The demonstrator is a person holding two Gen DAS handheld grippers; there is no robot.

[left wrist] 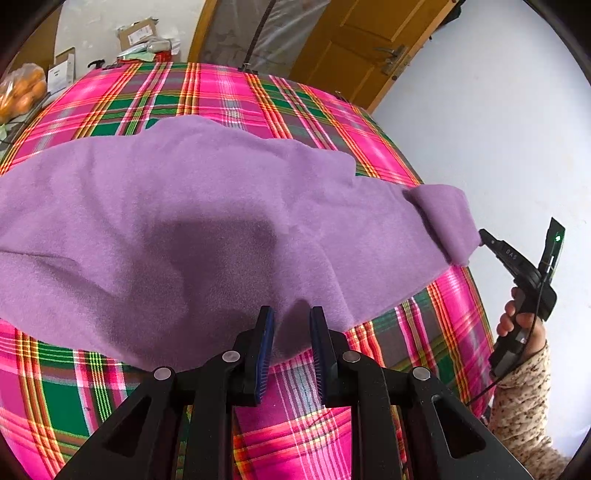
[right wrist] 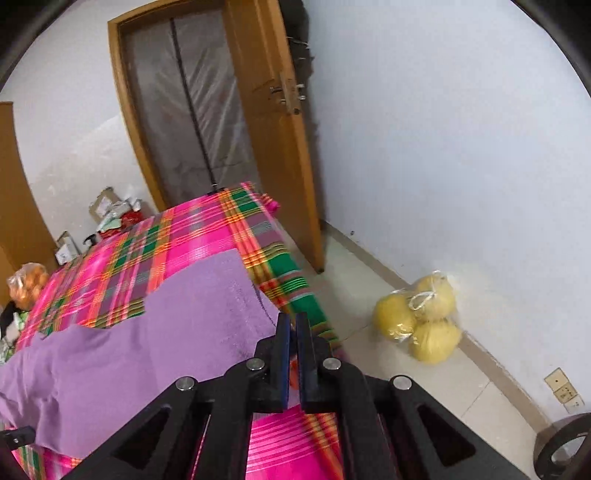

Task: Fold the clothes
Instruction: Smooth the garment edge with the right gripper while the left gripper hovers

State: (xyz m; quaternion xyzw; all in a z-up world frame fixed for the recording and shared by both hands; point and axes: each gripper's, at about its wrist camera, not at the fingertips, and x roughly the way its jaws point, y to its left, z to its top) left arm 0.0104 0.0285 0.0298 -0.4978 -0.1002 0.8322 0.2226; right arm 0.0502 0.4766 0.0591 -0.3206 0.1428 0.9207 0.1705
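A purple fleece garment lies spread across the pink and green plaid bed cover. My left gripper is at the garment's near hem, and a tented fold of the cloth is pinched between its blue pads. One sleeve stretches right to the bed's edge, its cuff doubled over and lifted. A hand in a speckled sleeve holds my right gripper, whose tip is on that cuff. In the right wrist view the right gripper has its jaws shut at the edge of the purple cloth.
The bed's right edge drops to a tiled floor along a white wall. A bag of yellow fruit sits on the floor. A wooden door stands open beyond the bed. Boxes and a bag of oranges lie at the far left.
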